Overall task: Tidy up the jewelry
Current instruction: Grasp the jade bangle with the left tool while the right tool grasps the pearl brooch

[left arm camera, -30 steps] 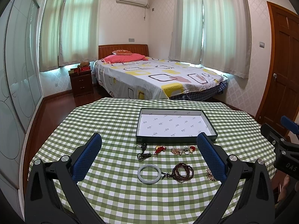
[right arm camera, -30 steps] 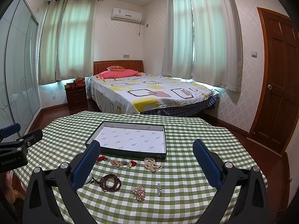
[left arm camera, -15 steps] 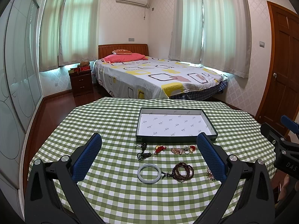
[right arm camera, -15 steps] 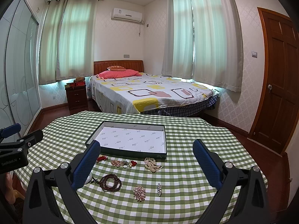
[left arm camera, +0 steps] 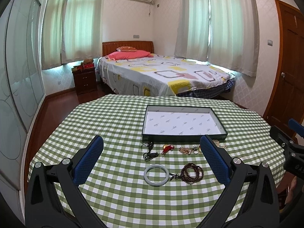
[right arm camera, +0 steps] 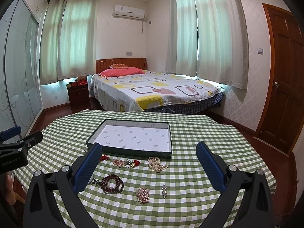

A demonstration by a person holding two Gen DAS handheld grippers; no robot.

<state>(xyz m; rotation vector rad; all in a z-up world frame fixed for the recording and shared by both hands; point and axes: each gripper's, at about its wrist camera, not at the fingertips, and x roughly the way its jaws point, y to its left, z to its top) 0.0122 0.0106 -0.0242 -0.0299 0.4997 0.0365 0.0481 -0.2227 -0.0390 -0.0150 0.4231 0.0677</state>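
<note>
A dark shallow tray with white lining lies empty on the green checked table. In front of it lie a pale jade bangle, a dark red bead bracelet, a black cord piece, a red charm, a pearl strand, a rhinestone brooch and a small clip. My left gripper is open above the bangle area. My right gripper is open above the brooch area. Both are empty.
The table has a round cloth edge falling off on all sides. A bed, a nightstand, a glass wardrobe at left and a wooden door at right stand beyond.
Both views have shifted very slightly; the jewelry and the tray have not moved. Both grippers stay open.
</note>
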